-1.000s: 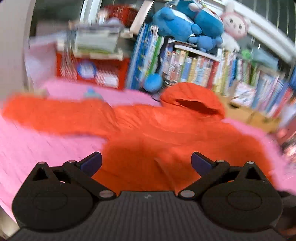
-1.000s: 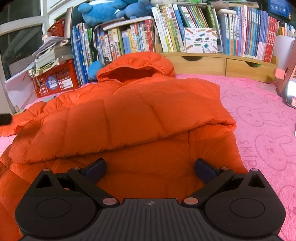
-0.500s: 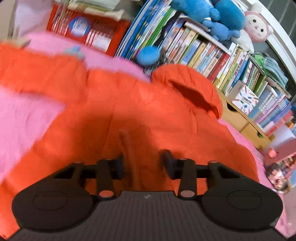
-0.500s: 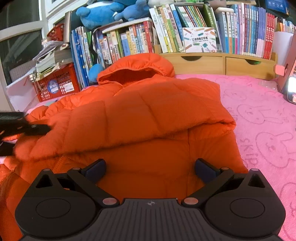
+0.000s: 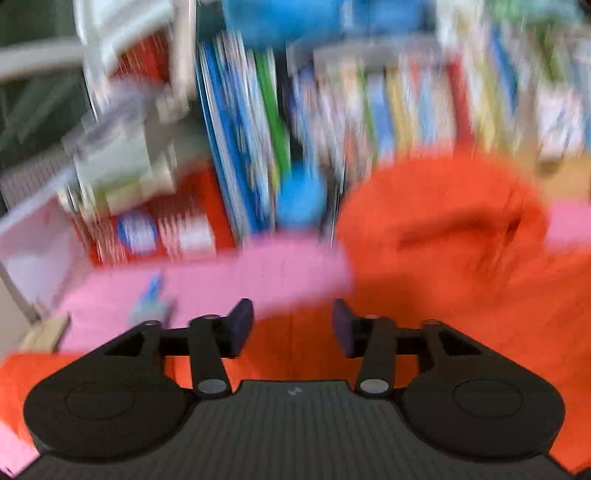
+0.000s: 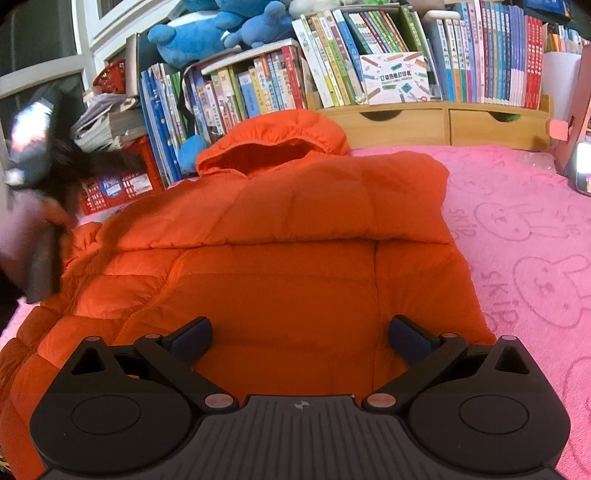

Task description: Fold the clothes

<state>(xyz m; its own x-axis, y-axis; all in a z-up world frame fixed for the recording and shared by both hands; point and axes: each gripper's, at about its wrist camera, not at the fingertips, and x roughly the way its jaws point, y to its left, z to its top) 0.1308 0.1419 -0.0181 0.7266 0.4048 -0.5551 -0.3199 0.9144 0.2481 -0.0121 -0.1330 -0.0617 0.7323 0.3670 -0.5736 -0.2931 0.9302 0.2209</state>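
An orange hooded puffer jacket (image 6: pixel 295 236) lies on a pink bunny-print blanket (image 6: pixel 524 258), hood toward the bookshelf, its right sleeve folded across the chest. My right gripper (image 6: pixel 300 338) is open and empty, hovering over the jacket's lower hem. My left gripper (image 5: pixel 293 325) has its jaws partly closed with orange jacket fabric between them; the view is badly blurred. From the right wrist view the left gripper (image 6: pixel 40 177) shows as a dark blur at the left, above the jacket's left sleeve.
A bookshelf of books (image 6: pixel 369 74) and wooden drawers (image 6: pixel 443 122) stand behind the jacket. Blue plush toys (image 6: pixel 221 29) sit on top. A red basket (image 6: pixel 114 181) with papers stands at the back left. A lit device (image 6: pixel 583 170) stands at the right edge.
My left gripper closed from wide open onto jacket fabric, then lifted up and to the left. The left side of the jacket has shifted. My right gripper stayed put.
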